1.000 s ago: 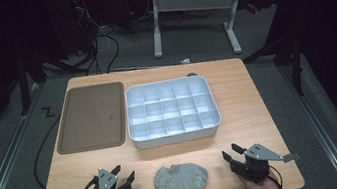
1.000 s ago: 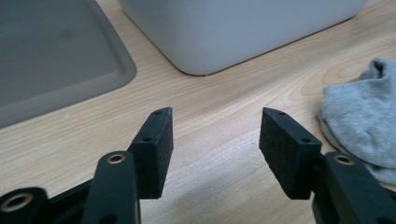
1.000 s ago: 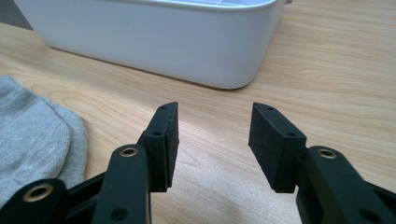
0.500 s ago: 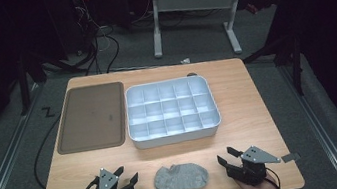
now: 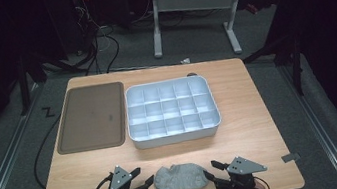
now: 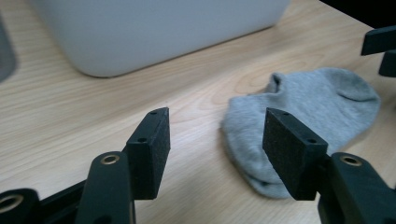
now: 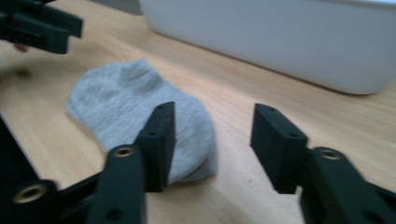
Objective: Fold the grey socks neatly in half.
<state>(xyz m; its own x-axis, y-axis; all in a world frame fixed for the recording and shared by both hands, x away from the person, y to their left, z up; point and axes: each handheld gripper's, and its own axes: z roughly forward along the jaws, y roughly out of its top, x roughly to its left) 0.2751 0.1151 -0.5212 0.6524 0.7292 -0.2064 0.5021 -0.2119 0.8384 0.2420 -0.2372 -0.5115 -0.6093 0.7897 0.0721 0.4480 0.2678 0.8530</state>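
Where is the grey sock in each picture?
High view: sock low centre, between the two grippers.
Left gripper view: sock right of centre.
Right gripper view: sock left of centre.
Shared landmark: the white compartment box behind it.

A grey ankle sock [image 5: 179, 178] lies flat and folded on the wooden table [image 5: 257, 126], near its front edge, in front of the white compartment box [image 5: 172, 110].
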